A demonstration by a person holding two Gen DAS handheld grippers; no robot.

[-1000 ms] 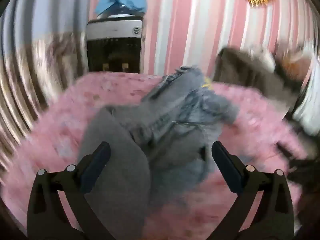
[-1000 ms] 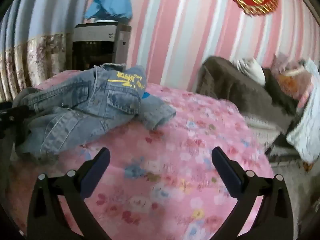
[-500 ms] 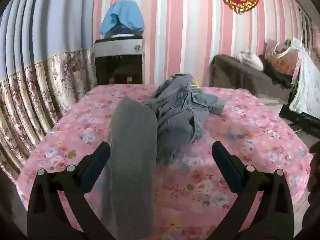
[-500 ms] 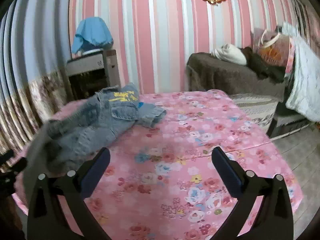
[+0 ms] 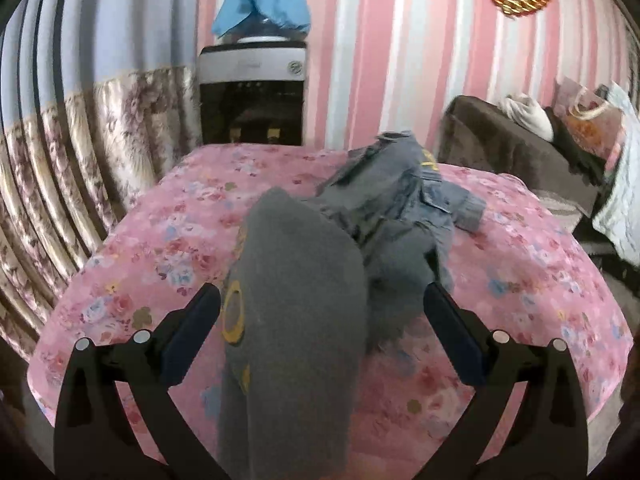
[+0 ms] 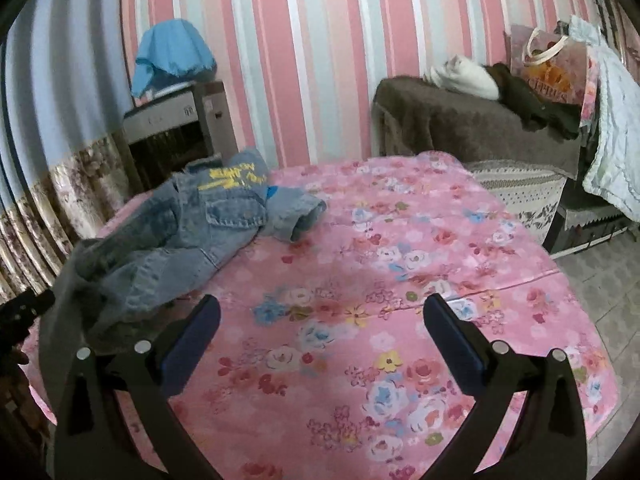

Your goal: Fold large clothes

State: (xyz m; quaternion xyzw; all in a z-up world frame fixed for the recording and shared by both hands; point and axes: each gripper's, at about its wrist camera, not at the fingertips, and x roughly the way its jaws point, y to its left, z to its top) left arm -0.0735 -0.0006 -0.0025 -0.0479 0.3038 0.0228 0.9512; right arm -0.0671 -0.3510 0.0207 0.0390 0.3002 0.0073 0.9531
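Observation:
A grey garment (image 5: 296, 312) with a yellow print lies on the pink floral table (image 5: 160, 248) and hangs over its near edge. A crumpled blue denim jacket (image 5: 400, 208) lies behind it. My left gripper (image 5: 322, 320) is open, its jaws either side of the grey garment, not gripping it. In the right wrist view the denim jacket (image 6: 216, 216) with yellow lettering and the grey garment (image 6: 64, 304) lie at the table's left. My right gripper (image 6: 322, 324) is open and empty above the bare floral cloth (image 6: 400, 280).
A water dispenser (image 5: 252, 92) with a blue cover stands behind the table by the curtain (image 5: 80, 152). A brown covered sofa (image 6: 472, 124) with clothes and a bag (image 6: 552, 72) is at the right. Tiled floor (image 6: 600, 264) shows right of the table.
Both grippers pulled back from the table and stay open. The grey garment now drapes toward the near edge in the left view; the right view swung right, showing more bare table.

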